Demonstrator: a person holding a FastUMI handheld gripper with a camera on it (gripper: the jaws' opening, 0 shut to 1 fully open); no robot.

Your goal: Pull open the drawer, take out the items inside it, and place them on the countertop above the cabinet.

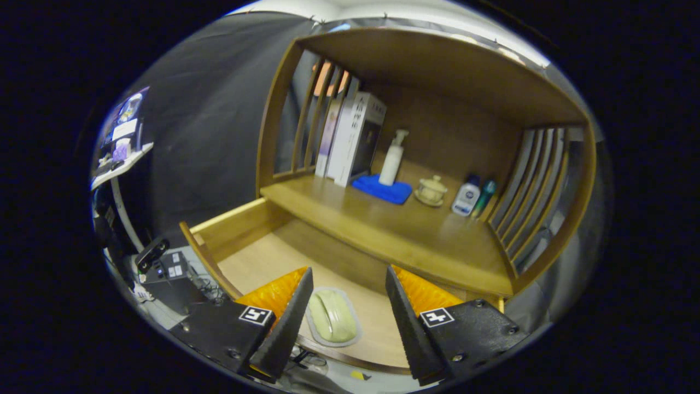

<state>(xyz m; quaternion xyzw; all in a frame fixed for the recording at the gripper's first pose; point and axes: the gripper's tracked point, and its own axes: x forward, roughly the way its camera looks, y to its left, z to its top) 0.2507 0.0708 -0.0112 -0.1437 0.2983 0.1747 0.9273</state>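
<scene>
across the centre of the frame, cabinet [437, 71]: wooden, slatted sides, filling the middle and right.
drawer [257, 257]: lower middle, already pulled open.
countertop [394, 230]: just above the drawer; held boxes [355, 137], a blue cloth [383, 190], a pump bottle [392, 158], a small lidded pot [432, 190] and two bottles [473, 197] along the back.
gripper [349, 314]: bottom centre, fingers spread apart, holding nothing.
item [332, 316]: pale oval piece on the drawer floor, between the fingers, untouched.
step: probably reaching in; next seemed to call for lowering, closing, then lifting clear of the countertop's front edge.
</scene>
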